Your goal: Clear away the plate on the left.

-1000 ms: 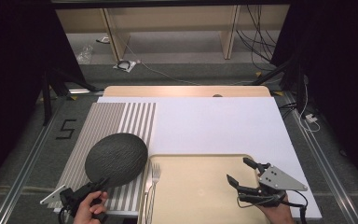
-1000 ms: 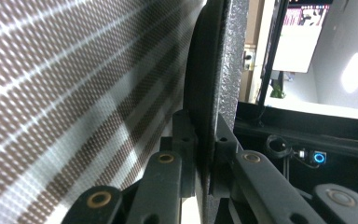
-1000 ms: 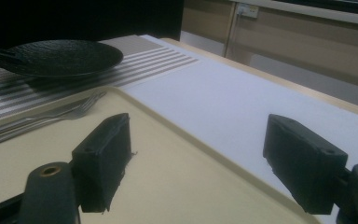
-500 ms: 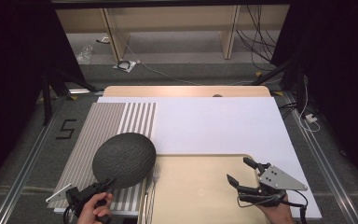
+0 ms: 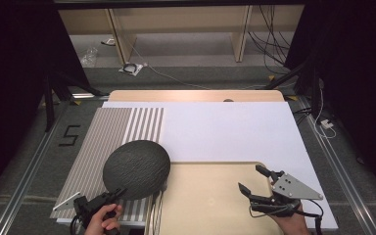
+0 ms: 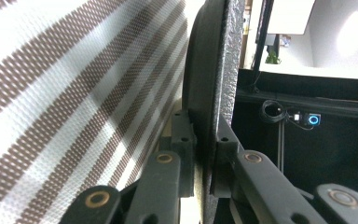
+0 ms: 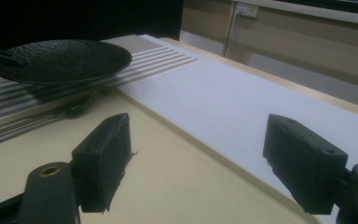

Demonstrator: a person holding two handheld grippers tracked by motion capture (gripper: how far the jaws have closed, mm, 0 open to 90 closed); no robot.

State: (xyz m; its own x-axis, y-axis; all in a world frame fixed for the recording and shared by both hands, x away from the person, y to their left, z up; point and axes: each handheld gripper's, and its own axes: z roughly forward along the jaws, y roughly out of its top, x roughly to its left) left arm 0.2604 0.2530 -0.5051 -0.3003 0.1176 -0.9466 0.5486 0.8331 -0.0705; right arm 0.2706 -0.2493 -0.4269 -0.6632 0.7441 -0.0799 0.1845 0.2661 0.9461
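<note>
A dark, rough-textured round plate (image 5: 136, 169) hangs tilted above the striped placemat (image 5: 103, 142), reaching over the left edge of the beige tray (image 5: 205, 200). My left gripper (image 5: 120, 192) is shut on the plate's near rim. In the left gripper view the jaws (image 6: 204, 140) clamp the plate's edge (image 6: 214, 70) from both sides. My right gripper (image 5: 250, 178) stands open over the right part of the tray with nothing between its pads. The right gripper view looks past those jaws (image 7: 209, 158) to the plate (image 7: 60, 58) raised off the placemat.
A fork (image 7: 74, 109) lies along the tray's left edge, mostly under the plate in the high view. A white mat (image 5: 225, 132) covers the table behind the tray. The table's edges drop to a dark floor with cables.
The left gripper has carried the plate to the right, from over the placemat to partly over the tray's left edge and the fork. The right gripper has stayed in place.
</note>
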